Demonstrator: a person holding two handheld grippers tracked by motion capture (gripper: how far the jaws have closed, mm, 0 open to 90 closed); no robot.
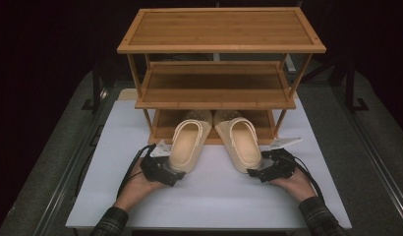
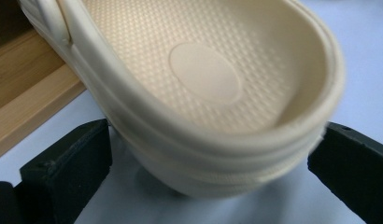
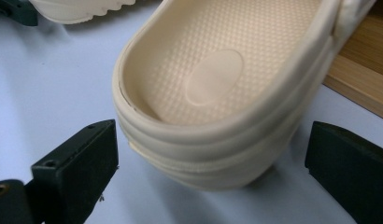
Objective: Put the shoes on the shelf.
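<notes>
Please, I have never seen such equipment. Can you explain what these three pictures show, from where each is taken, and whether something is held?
A person holds a two-jaw tool in each hand. The high view looks down on a white table with a wooden shoe rack and two cream clogs. The other pictures come from cameras riding on each tool. The left gripper has its jaws open around the heel of the left clog; the right gripper stands likewise at the right clog. Whether the jaws touch is unclear; nothing looks gripped yet.
</notes>
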